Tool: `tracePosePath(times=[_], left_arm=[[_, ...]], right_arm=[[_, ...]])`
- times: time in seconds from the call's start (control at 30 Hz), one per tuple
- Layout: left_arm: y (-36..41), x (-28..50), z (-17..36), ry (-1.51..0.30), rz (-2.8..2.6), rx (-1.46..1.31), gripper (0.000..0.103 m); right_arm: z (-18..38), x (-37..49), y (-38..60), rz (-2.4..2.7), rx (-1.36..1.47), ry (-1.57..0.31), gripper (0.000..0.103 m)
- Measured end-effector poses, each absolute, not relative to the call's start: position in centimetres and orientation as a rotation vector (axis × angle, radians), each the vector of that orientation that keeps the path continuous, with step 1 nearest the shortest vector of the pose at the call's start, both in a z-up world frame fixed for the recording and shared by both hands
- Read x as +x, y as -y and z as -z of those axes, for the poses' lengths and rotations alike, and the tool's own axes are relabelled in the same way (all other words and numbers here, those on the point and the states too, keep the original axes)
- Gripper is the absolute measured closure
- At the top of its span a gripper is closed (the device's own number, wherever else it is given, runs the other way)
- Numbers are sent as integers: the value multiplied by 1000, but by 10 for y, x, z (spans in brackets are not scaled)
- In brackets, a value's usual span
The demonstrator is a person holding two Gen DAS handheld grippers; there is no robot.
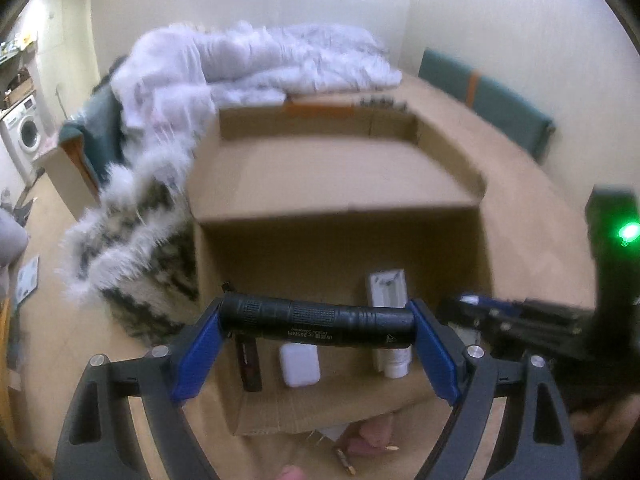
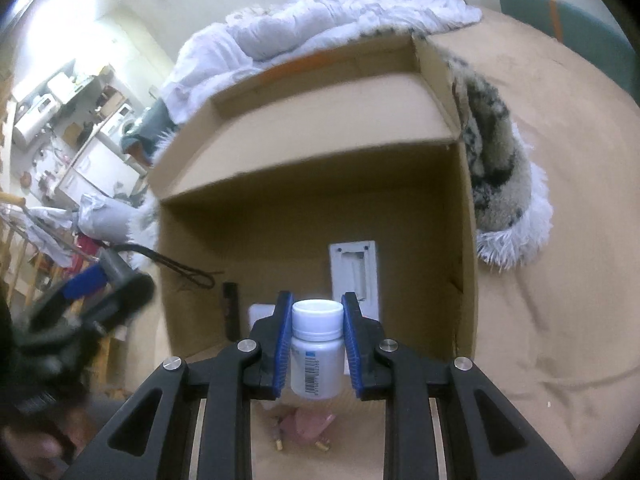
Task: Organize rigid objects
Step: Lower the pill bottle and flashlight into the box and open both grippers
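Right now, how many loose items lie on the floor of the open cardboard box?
3: a dark slim stick at left, a white rounded case in the middle, a white rectangular device at right. The grippers may hide others.

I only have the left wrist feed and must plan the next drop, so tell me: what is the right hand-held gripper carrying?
Observer: The right hand-held gripper is shut on a white pill bottle, upright, cap up.
Operator: Is it over the box?
Observer: It points into the open cardboard box, at its near edge.
Operator: My flashlight blocks part of the floor. Anything at the left wall?
Observer: A thin black cord trails over the left wall into the box, near a black stick-shaped item.
Operator: And the right half?
Observer: A white rectangular device lies there; beside it the floor looks bare.
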State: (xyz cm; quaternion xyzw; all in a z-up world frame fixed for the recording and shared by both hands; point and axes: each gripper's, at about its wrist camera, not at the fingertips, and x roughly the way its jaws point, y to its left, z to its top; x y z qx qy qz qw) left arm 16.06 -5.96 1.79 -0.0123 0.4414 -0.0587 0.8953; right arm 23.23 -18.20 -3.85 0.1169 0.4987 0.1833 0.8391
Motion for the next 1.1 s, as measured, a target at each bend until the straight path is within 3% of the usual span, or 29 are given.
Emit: tracePosePath(times=[0.27,1.1], left_arm=[[63,169,51,-1052,113,-36,17],[80,168,85,-1109,86,56,16]], right_arm=[[90,242,182,-317,215,-1190,77],[117,254,175,-222,166,-1280,77]])
